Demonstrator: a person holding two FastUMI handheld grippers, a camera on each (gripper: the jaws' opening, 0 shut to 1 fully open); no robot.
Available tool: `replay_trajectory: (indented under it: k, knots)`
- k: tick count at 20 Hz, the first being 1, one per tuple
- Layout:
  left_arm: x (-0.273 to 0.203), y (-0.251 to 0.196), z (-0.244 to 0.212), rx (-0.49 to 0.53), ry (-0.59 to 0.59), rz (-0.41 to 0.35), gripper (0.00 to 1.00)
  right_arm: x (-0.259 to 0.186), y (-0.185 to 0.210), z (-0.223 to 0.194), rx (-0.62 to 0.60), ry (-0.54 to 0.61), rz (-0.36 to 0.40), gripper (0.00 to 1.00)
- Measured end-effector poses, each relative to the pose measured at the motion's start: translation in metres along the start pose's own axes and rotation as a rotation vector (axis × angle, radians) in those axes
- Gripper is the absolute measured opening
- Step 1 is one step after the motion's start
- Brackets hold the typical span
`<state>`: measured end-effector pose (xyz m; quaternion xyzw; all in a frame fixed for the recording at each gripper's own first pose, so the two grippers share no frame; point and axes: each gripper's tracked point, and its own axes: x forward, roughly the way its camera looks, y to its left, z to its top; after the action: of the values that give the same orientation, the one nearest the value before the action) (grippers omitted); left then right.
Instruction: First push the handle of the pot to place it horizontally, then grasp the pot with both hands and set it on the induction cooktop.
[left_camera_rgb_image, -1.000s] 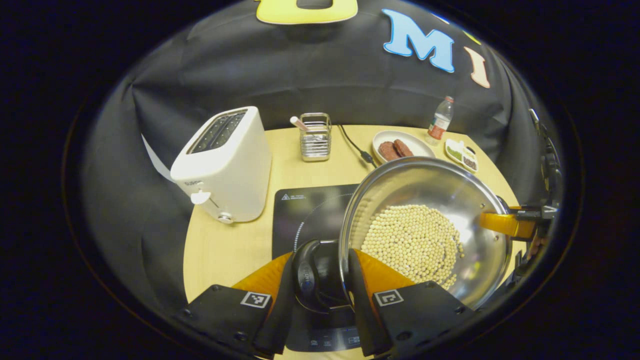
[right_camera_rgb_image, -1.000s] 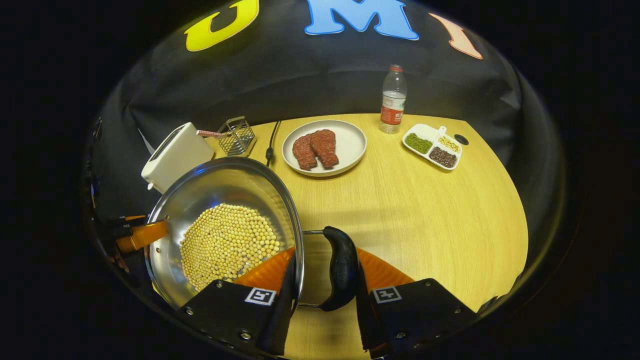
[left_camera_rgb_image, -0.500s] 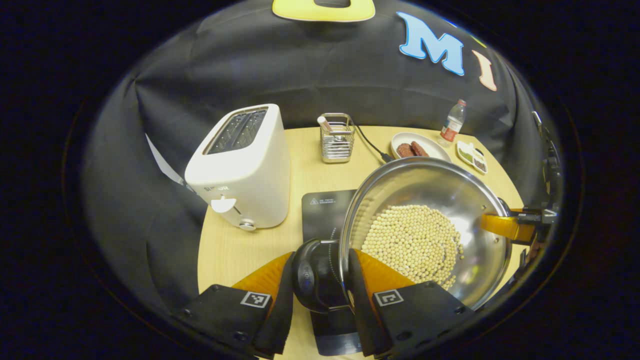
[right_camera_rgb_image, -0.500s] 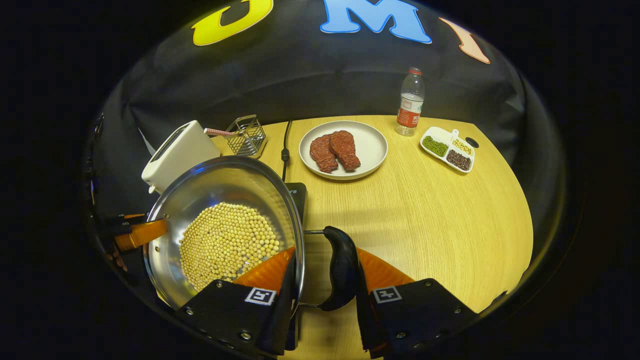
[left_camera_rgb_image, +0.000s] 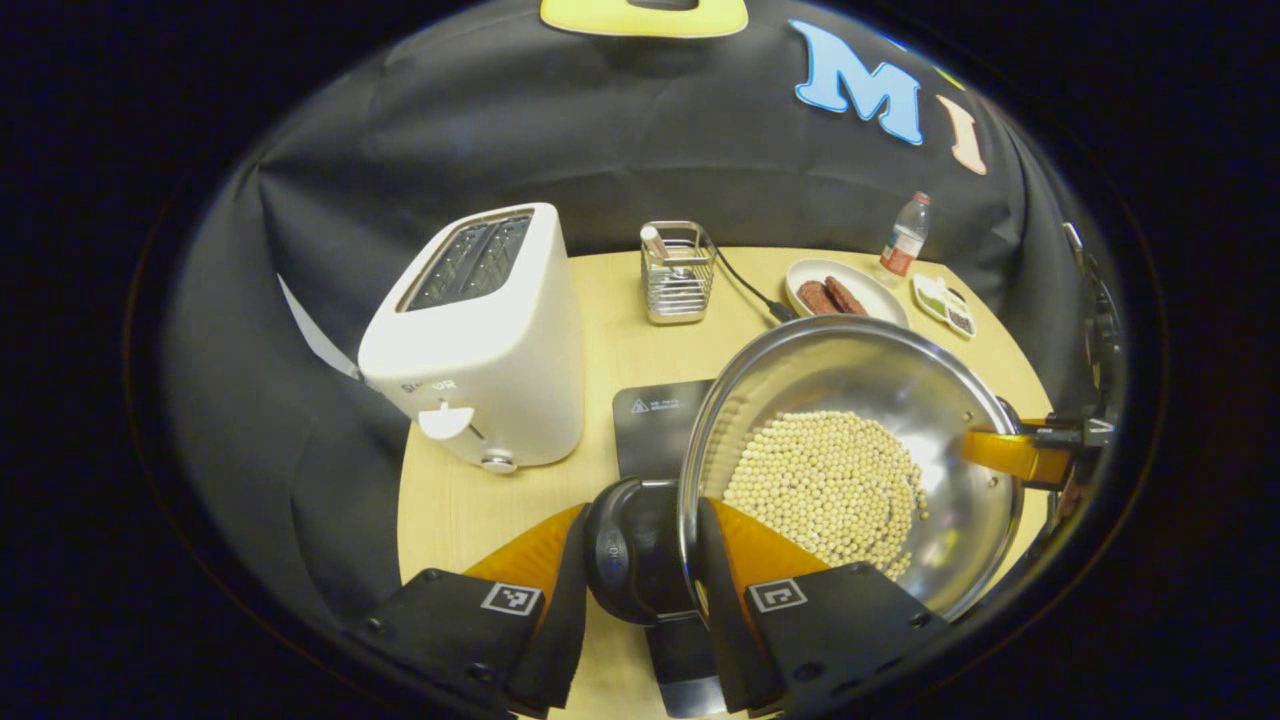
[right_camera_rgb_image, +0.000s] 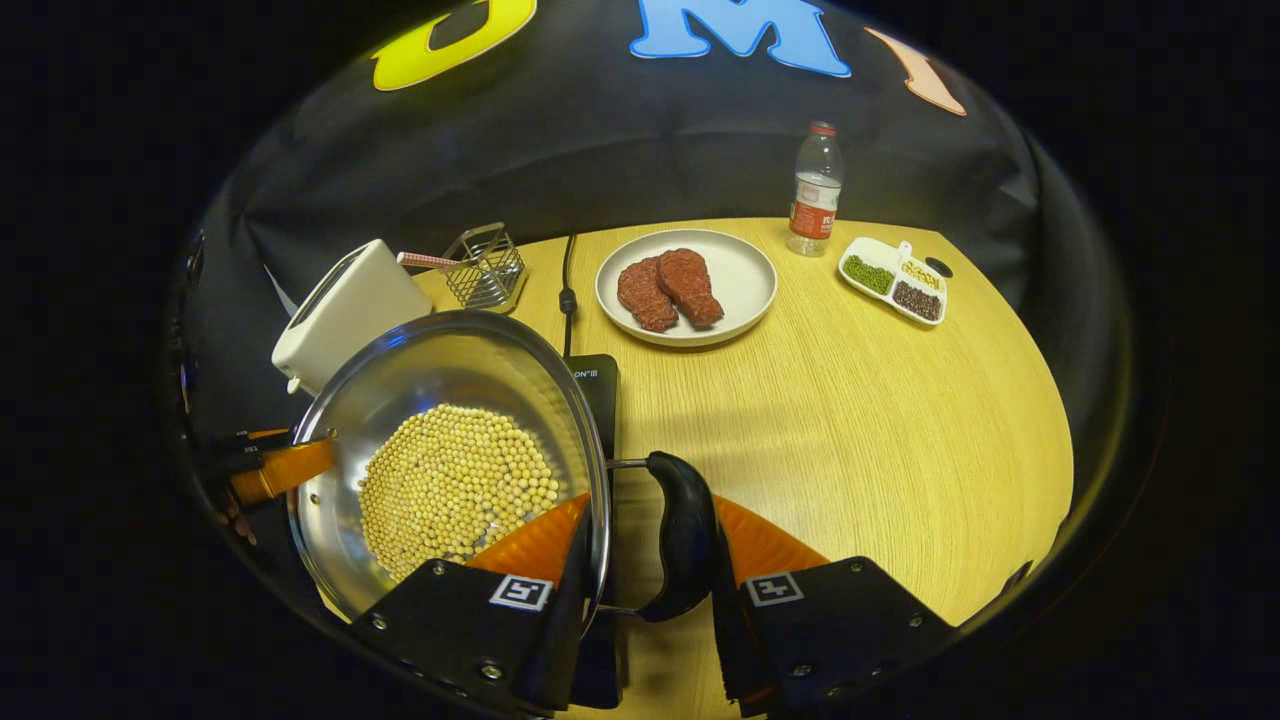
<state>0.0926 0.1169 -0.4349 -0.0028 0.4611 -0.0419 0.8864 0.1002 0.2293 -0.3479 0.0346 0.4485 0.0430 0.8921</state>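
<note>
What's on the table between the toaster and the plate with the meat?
A wire basket with a straw in it, and a black cord, sit between the toaster and the plate, as the left gripper view shows.

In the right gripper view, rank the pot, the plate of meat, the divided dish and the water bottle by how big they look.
1. pot, though it sits nearest the camera
2. plate of meat
3. divided dish and water bottle: too alike to rank

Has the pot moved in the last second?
Yes. The pot has shifted rightward off the cooktop, covering less of it, and closer to the toaster.
</note>
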Motion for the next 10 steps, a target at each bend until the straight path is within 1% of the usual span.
replay_trajectory:
  k: [1, 2, 4, 5, 7, 9, 10]
  knots:
    - [0.001, 0.000, 0.000, 0.002, 0.000, -0.004, 0.58, 0.001, 0.000, 0.000, 0.005, 0.001, -0.003, 0.56]
    - [0.002, 0.001, 0.000, 0.003, 0.002, -0.004, 0.61, 0.002, 0.002, -0.002, 0.008, 0.002, -0.004, 0.56]
    - [0.003, 0.002, 0.002, 0.011, -0.006, -0.004, 0.61, 0.005, 0.004, -0.004, 0.012, 0.002, -0.005, 0.56]
    - [0.004, 0.003, 0.002, 0.013, -0.010, -0.004, 0.58, 0.005, 0.006, -0.003, 0.015, 0.001, -0.005, 0.56]
    - [0.005, 0.004, 0.000, -0.004, -0.007, -0.008, 0.58, 0.006, 0.008, 0.000, 0.013, -0.008, -0.006, 0.56]
    - [0.002, 0.005, -0.001, -0.018, -0.018, -0.010, 0.65, 0.008, 0.011, 0.002, 0.013, -0.008, -0.003, 0.56]
    - [-0.001, 0.006, -0.001, -0.015, -0.025, -0.010, 0.58, 0.009, 0.011, 0.002, 0.012, -0.012, -0.004, 0.56]
